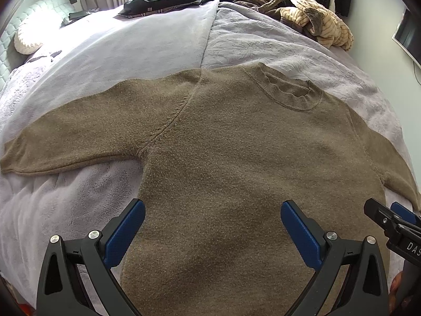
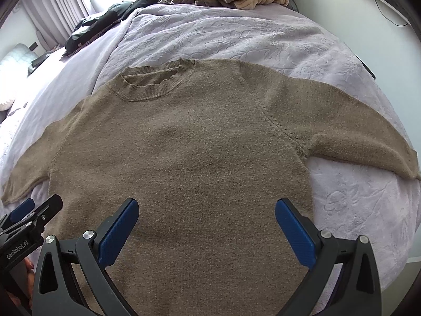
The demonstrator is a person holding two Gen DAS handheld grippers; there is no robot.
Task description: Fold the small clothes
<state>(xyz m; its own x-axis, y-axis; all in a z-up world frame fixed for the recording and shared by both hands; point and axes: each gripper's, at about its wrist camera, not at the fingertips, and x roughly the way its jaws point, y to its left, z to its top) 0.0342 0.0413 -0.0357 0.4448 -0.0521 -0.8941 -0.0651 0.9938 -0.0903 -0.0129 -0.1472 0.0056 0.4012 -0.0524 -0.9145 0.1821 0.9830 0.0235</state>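
Hovering over brown sweater (image 1: pixel 223 144) at frame bottom: left gripper (image 1: pixel 213 234), right gripper (image 2: pixel 206 231), fingers wide, empty. Risk: single-layer pinch skews fold.

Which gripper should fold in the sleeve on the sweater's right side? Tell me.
Right, probably. The right gripper hangs open over the sweater with that sleeve just beside it; the left gripper sits farther off.

The left black-framed gripper with blue ribbed pads (image 1: pixel 213 230) has its fingers (image 1: pixel 126 233) spread wide, holding nothing. The right black-framed gripper with blue ribbed pads (image 2: pixel 206 227) is likewise spread wide and empty. They sit side by side, each visible at the edge of the other's view.
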